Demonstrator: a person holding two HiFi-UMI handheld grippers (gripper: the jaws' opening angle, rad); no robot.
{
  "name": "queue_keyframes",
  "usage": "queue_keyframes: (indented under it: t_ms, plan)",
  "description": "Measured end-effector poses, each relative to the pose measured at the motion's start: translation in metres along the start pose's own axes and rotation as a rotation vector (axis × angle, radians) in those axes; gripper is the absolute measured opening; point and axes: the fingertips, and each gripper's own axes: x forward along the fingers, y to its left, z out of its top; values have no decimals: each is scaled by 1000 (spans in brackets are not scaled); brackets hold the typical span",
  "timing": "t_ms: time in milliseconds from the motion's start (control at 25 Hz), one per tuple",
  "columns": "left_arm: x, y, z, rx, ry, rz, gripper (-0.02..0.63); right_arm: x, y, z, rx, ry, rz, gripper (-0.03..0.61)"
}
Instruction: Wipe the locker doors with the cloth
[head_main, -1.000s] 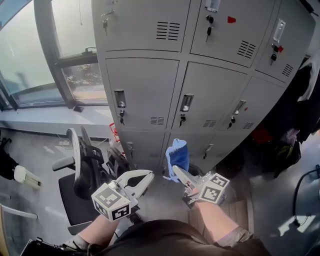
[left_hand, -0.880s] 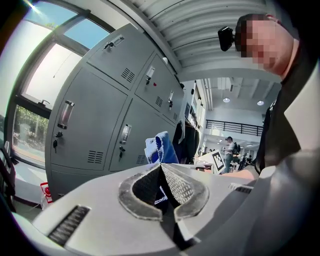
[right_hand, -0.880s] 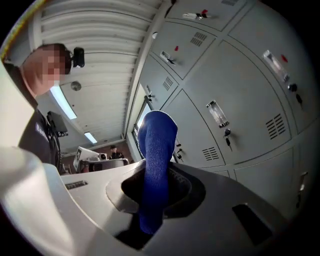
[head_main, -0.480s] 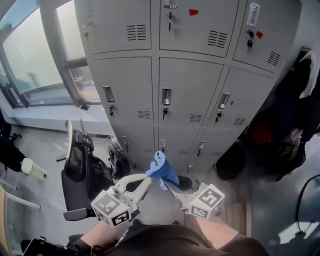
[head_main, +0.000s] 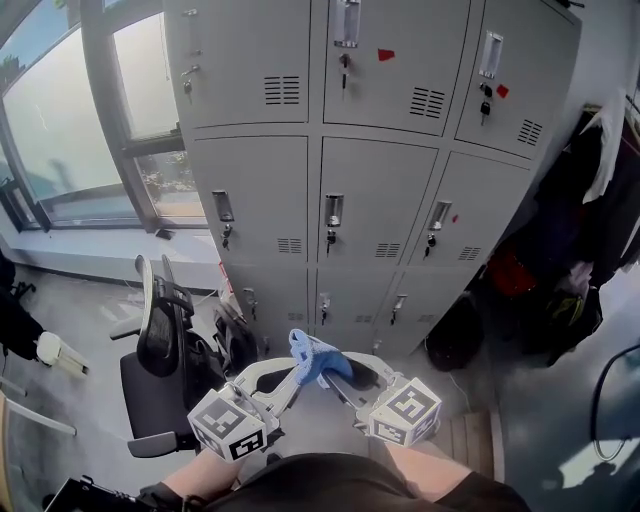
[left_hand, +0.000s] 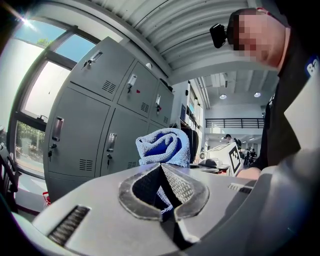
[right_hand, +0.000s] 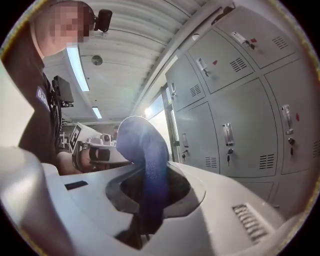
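Since a second ago the grippers have closed in on each other at lower centre. The left gripper (head_main: 287, 380) and right gripper (head_main: 343, 383) each pinch the blue cloth (head_main: 312, 358), which is bunched upright between them. The locker doors (head_main: 375, 200) lie ahead at upper centre, well apart from the cloth and about equally near both grippers.

Looks like the locker corner of an office or workplace hall. Marked as such by a tall bank of grey metal lockers (head_main: 370, 200) with vent slots, handles and keys in the locks, a black swivel office chair (head_main: 160, 345) beside a big window (head_main: 60, 130), and dark coats (head_main: 590, 230) hanging at the right. Beyond, a high ribbed ceiling (left_hand: 165, 30) with round lights (left_hand: 223, 96) and an upper-level railing (left_hand: 235, 121).
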Motion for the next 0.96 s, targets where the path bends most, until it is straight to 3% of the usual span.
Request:
queue_keyframes:
  t_ms: [960]
  plan:
    - [-12,6,-2,-6,3,-5,-2,12,5,0,-9,14,0,57]
